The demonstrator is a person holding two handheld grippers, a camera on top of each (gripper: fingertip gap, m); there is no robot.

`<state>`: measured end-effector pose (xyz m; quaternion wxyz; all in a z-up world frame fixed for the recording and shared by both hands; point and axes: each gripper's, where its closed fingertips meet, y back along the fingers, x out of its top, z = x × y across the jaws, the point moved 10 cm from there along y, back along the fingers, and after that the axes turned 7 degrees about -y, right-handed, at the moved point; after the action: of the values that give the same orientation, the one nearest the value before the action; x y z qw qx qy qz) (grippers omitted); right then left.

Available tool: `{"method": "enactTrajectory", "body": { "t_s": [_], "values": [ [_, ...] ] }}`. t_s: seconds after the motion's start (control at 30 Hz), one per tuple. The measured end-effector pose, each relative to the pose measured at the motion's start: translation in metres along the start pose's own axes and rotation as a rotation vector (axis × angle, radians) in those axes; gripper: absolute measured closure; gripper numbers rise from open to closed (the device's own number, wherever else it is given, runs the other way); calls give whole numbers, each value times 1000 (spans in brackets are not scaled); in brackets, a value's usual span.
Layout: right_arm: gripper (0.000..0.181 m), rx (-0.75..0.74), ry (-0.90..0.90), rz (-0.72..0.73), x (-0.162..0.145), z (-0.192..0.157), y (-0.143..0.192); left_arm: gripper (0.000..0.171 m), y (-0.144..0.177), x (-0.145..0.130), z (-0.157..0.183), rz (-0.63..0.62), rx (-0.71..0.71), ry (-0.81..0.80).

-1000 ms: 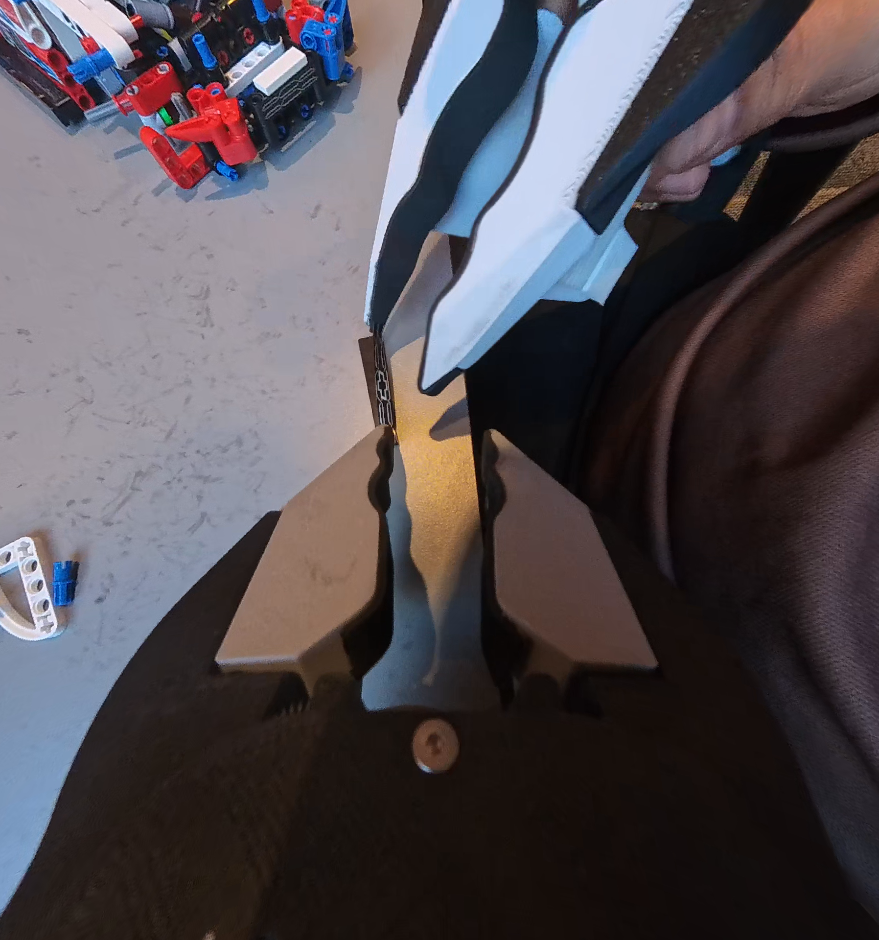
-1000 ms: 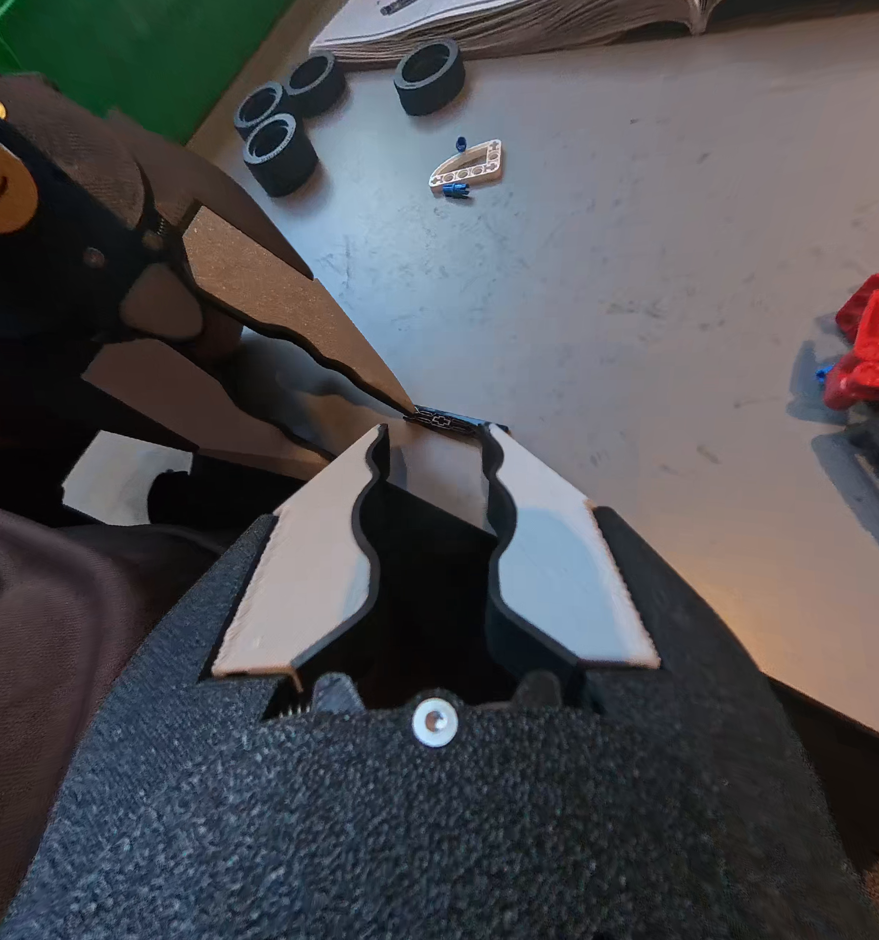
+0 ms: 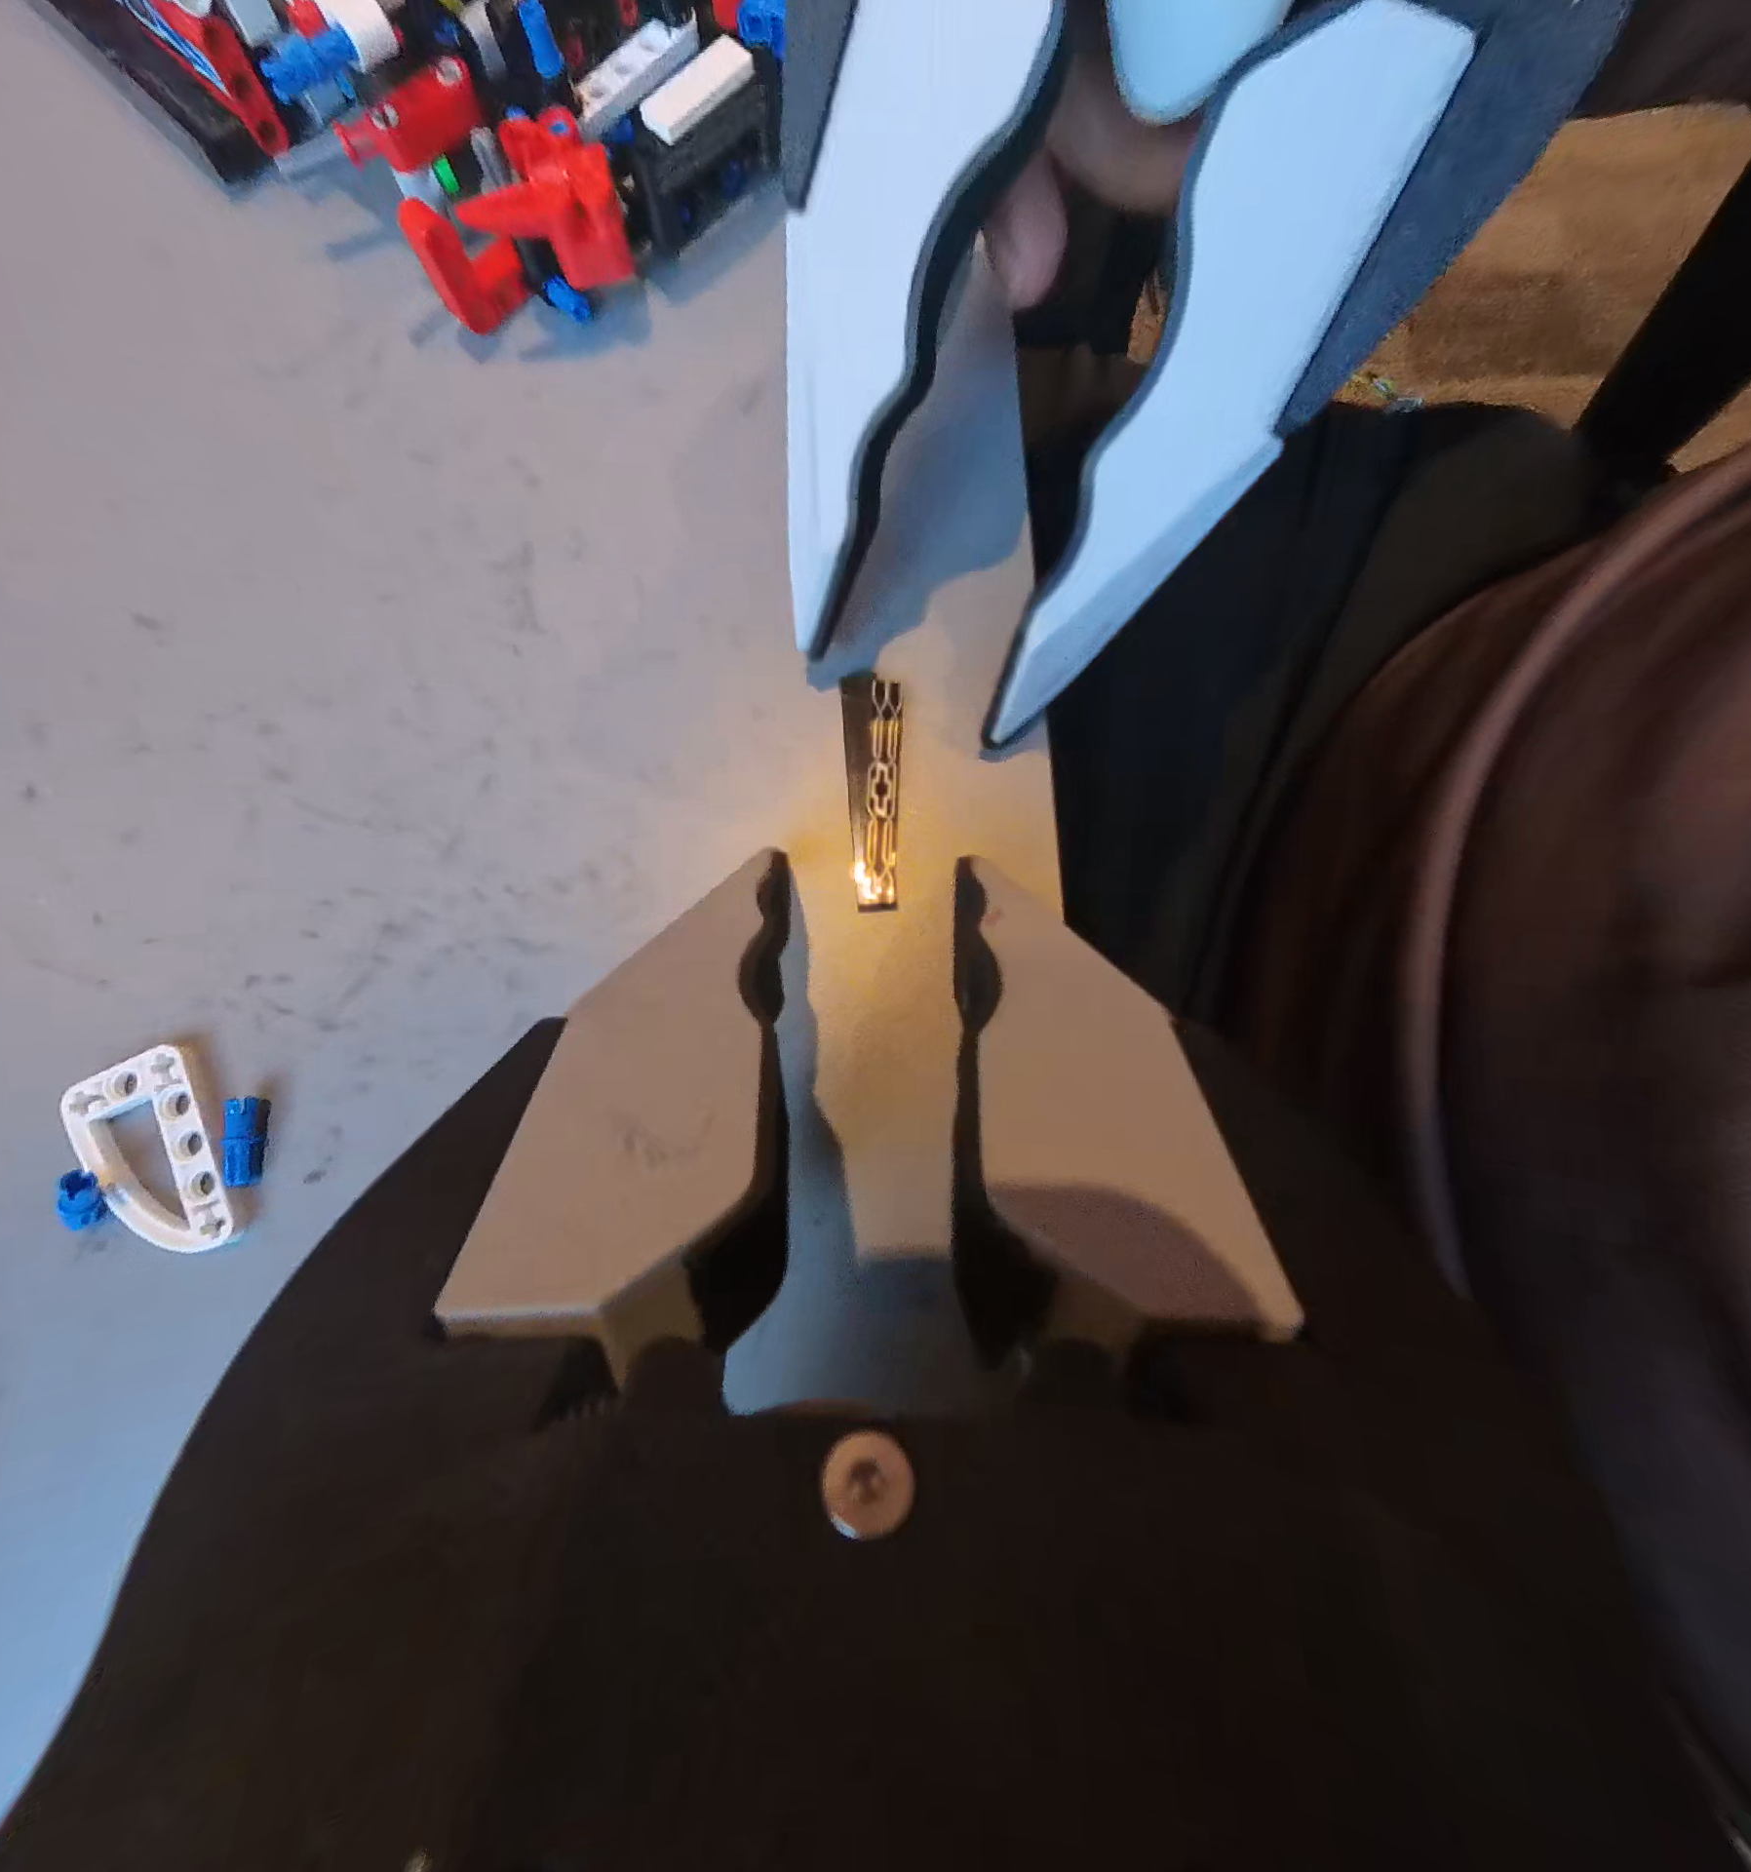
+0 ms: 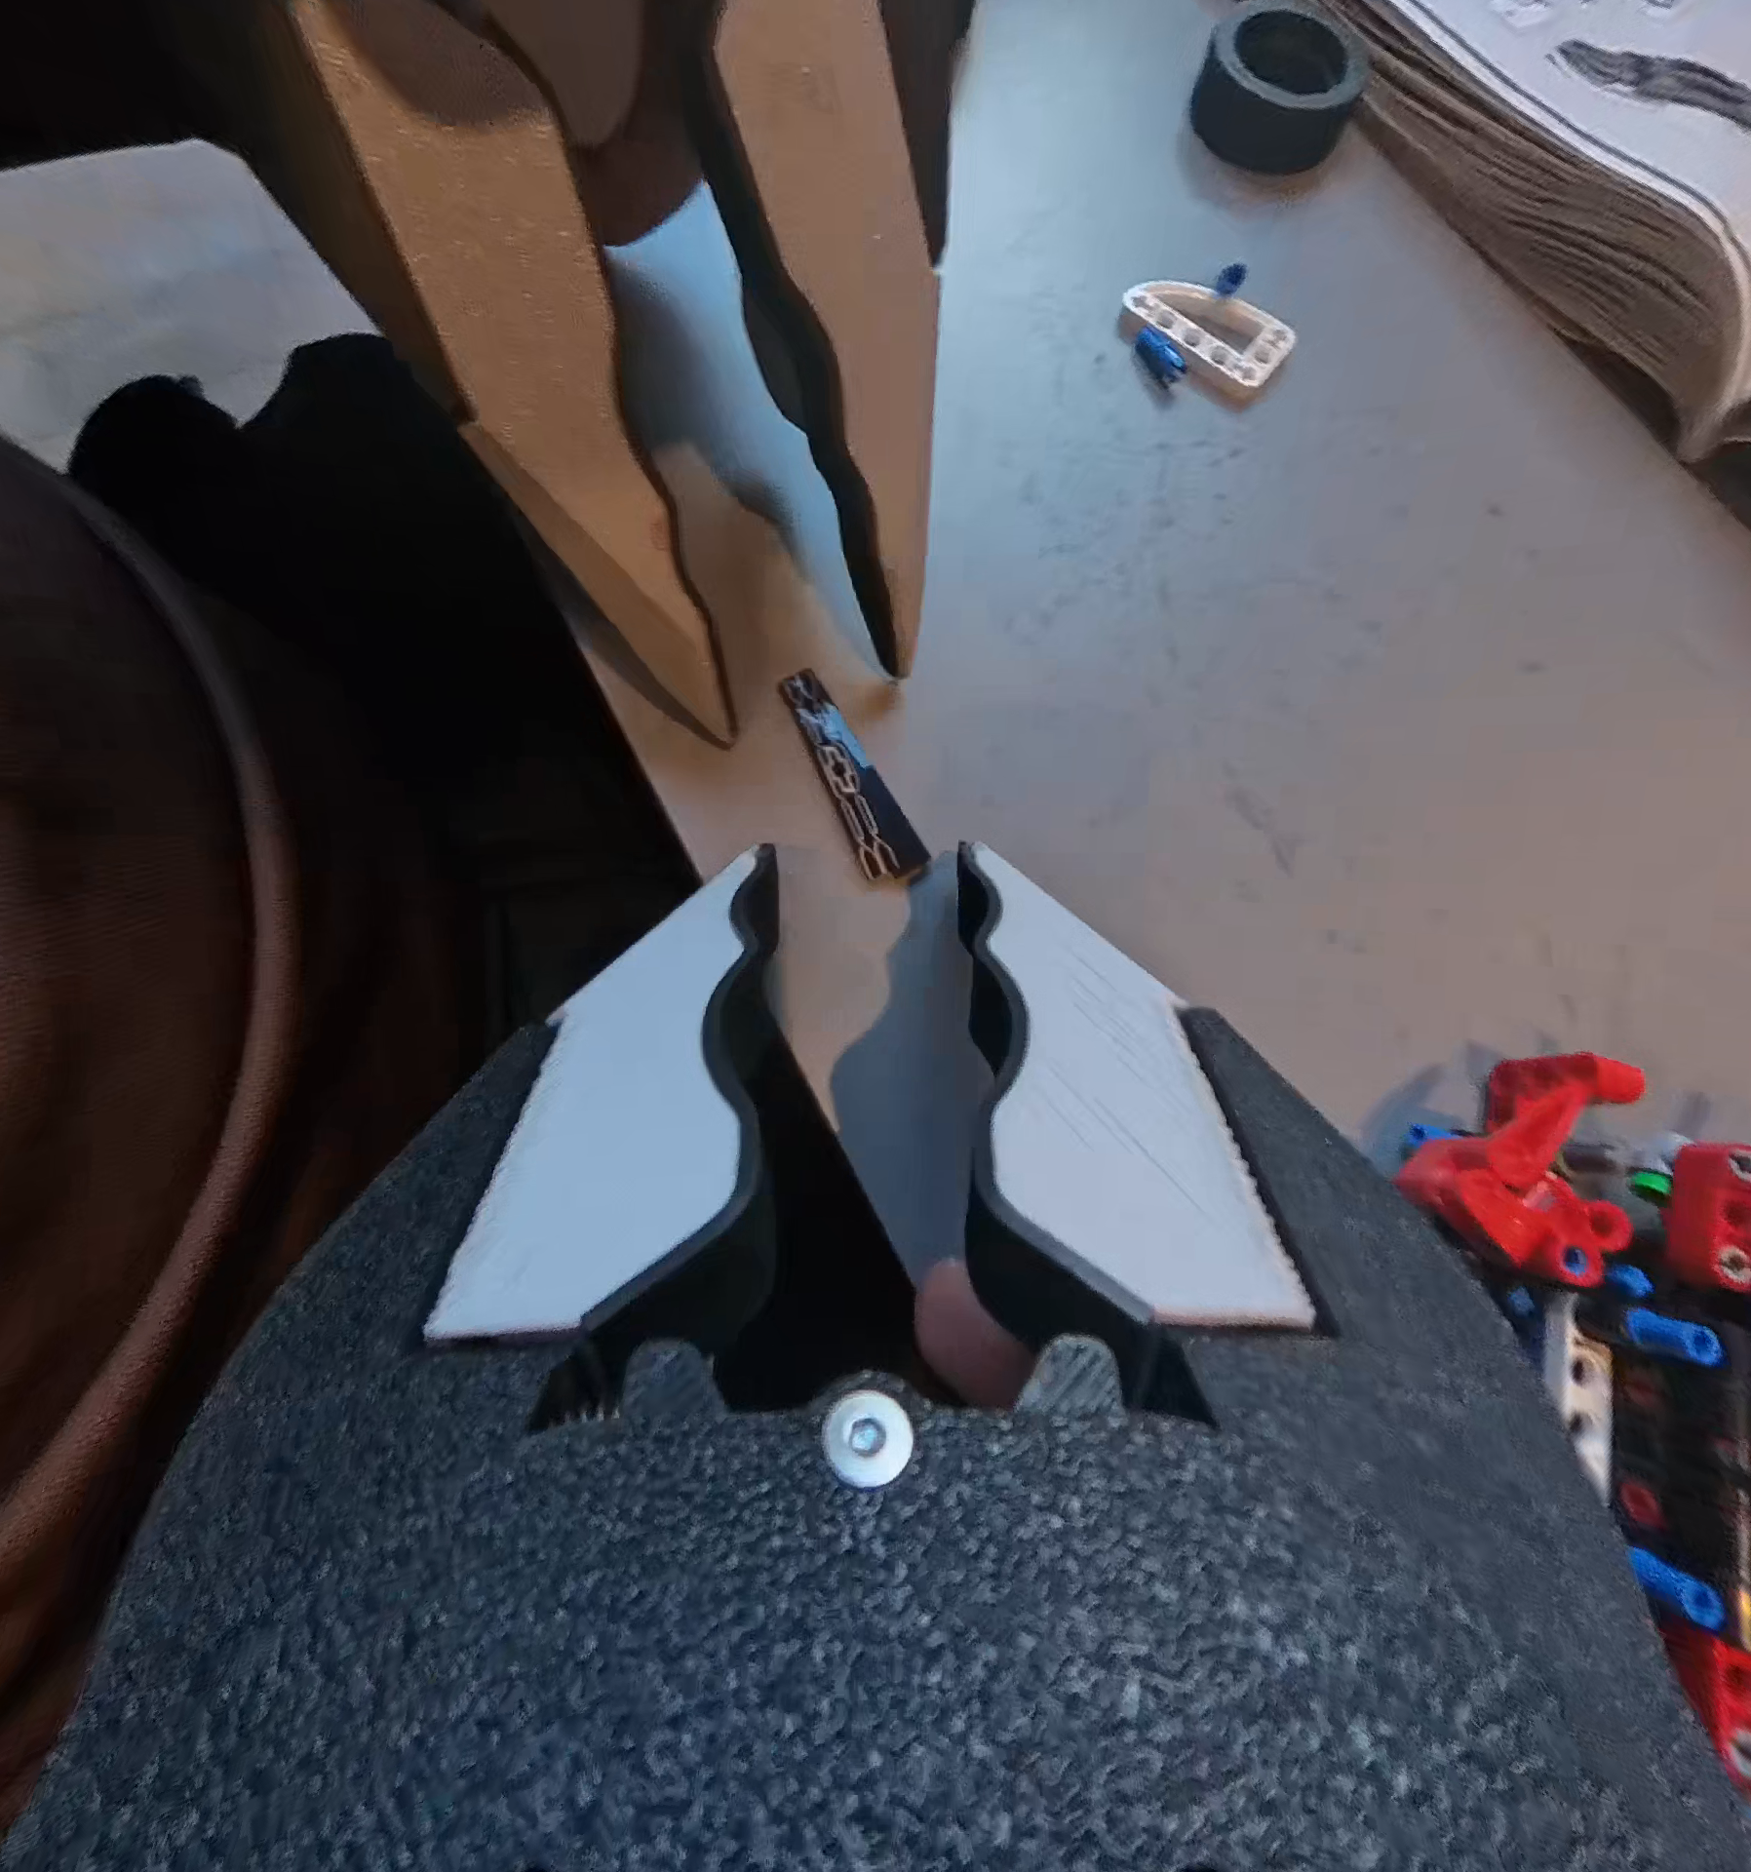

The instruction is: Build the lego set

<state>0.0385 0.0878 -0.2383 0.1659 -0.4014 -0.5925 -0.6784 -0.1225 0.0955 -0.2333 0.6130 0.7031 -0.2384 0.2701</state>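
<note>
Two grippers face each other tip to tip over the near edge of the grey table (image 3: 243,658), and between them lies a thin black strip (image 3: 879,795) printed with a pale pattern, flat on the tabletop and held by neither. The left gripper (image 3: 871,876) has its jaws parted with clear table showing between them; the strip's near end sits just ahead of that gap. The right gripper (image 4: 866,861) is likewise spread, and in its own view the strip (image 4: 854,778) runs slantwise from just off its right fingertip toward the left gripper (image 4: 811,699) opposite. From the left wrist view the right gripper (image 3: 902,699) comes down from the top, one fingertip almost over the strip's far end; whether it touches I cannot tell.

A person's dark brown garment (image 3: 1560,1013) crowds the table edge right beside the strip. Farther out on the table sits the half-built model (image 3: 507,152), a jumble of red, blue, black and white parts, well apart from the strip. A white curved frame piece (image 3: 157,1160) lies alone with a blue pin (image 3: 243,1143) beside it and another blue pin (image 3: 79,1198) at its corner. In the right wrist view a black tyre (image 4: 1277,86) stands near a thick open booklet (image 4: 1581,203) at the far side.
</note>
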Motion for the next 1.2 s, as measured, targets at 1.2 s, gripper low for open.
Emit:
{"method": "enactTrajectory", "body": {
  "t_s": [1.2],
  "values": [
    [178, -51, -13, 207, 7, 5, 16, 141, 16, -4, -23, 227, -78, 520]
  ]
}}
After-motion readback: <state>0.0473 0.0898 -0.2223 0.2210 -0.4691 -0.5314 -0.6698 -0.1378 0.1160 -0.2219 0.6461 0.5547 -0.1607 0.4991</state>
